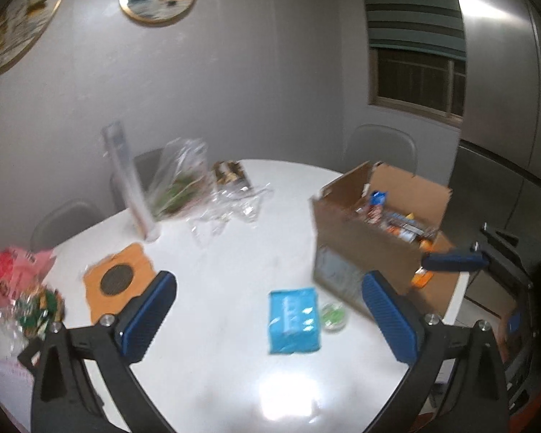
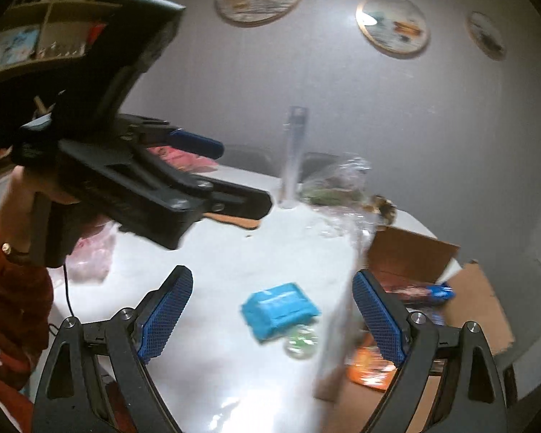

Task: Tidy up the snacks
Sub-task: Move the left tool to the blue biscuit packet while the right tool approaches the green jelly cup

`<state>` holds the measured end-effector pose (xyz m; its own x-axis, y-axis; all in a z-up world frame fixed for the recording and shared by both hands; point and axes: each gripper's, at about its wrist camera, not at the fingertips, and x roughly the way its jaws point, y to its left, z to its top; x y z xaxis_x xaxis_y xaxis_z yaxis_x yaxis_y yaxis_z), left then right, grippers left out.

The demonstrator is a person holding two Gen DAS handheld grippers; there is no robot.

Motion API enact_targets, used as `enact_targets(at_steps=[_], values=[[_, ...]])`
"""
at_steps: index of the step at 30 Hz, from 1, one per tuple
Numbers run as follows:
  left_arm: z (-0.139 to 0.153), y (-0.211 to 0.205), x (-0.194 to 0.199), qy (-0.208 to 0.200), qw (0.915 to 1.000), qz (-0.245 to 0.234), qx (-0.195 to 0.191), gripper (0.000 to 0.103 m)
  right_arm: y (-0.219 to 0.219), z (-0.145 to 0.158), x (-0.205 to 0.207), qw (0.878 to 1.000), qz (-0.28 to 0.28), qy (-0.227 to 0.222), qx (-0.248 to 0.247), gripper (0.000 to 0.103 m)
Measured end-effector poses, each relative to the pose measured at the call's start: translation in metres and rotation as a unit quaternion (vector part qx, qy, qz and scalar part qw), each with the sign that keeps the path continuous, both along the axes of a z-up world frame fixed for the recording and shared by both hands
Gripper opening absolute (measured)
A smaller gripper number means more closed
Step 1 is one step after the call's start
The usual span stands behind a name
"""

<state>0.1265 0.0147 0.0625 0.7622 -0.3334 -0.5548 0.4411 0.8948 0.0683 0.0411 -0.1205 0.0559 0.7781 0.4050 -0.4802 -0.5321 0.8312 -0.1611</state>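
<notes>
A blue snack pack (image 1: 294,320) lies on the white round table (image 1: 227,267), with a small clear cup of green sweets (image 1: 332,315) beside it. A cardboard box (image 1: 378,238) with several snack packs stands at the right. My left gripper (image 1: 270,310) is open and empty above the table, the blue pack between its fingers' lines. My right gripper (image 2: 274,310) is open and empty, over the blue pack (image 2: 279,309) and by the box (image 2: 414,288). The left gripper's body (image 2: 144,180) shows at the left of the right wrist view.
An orange pack (image 1: 117,283) lies at the left, red and green snack bags (image 1: 18,296) at the table's left edge. Clear plastic bags (image 1: 184,184) and a tall clear tube (image 1: 126,180) stand at the back. Grey chairs surround the table.
</notes>
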Motion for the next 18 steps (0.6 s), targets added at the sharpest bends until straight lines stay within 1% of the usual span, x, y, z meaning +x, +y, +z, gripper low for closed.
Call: enact_targets(at_steps=[1, 2, 4, 7, 12, 14, 15, 17, 18], values=[[-0.005, 0.006, -0.001, 0.001, 1.0000, 0.008, 0.000, 0.102, 0.009, -0.006, -0.001, 1.000, 0.007, 0.004, -0.005, 0.087], [-0.011, 0.011, 0.000, 0.003, 0.9999, 0.015, 0.000, 0.102, 0.014, -0.011, 0.001, 1.000, 0.013, 0.010, -0.008, 0.081], [-0.028, 0.022, 0.002, 0.014, 0.9996, 0.026, -0.002, 0.102, 0.026, -0.027, 0.006, 0.999, 0.021, 0.033, -0.012, 0.072], [-0.054, 0.029, 0.008, 0.034, 0.9989, 0.030, -0.009, 0.102, 0.036, -0.056, 0.017, 0.997, 0.020, 0.076, -0.001, 0.072], [-0.097, 0.025, 0.024, 0.073, 0.9968, 0.023, -0.023, 0.102, 0.031, -0.107, 0.041, 0.993, -0.038, 0.114, 0.008, 0.063], [-0.116, 0.018, 0.035, 0.094, 0.9949, 0.019, -0.031, 0.102, 0.026, -0.123, 0.050, 0.992, -0.061, 0.113, 0.003, 0.057], [-0.122, 0.012, 0.040, 0.102, 0.9942, 0.017, -0.029, 0.102, 0.025, -0.130, 0.055, 0.991, -0.073, 0.110, -0.002, 0.056], [-0.136, 0.000, 0.050, 0.118, 0.9928, 0.010, -0.022, 0.102, 0.018, -0.141, 0.065, 0.989, -0.092, 0.115, -0.004, 0.048], [-0.140, -0.006, 0.055, 0.124, 0.9921, 0.005, -0.021, 0.101, 0.015, -0.147, 0.070, 0.988, -0.099, 0.119, -0.002, 0.047]])
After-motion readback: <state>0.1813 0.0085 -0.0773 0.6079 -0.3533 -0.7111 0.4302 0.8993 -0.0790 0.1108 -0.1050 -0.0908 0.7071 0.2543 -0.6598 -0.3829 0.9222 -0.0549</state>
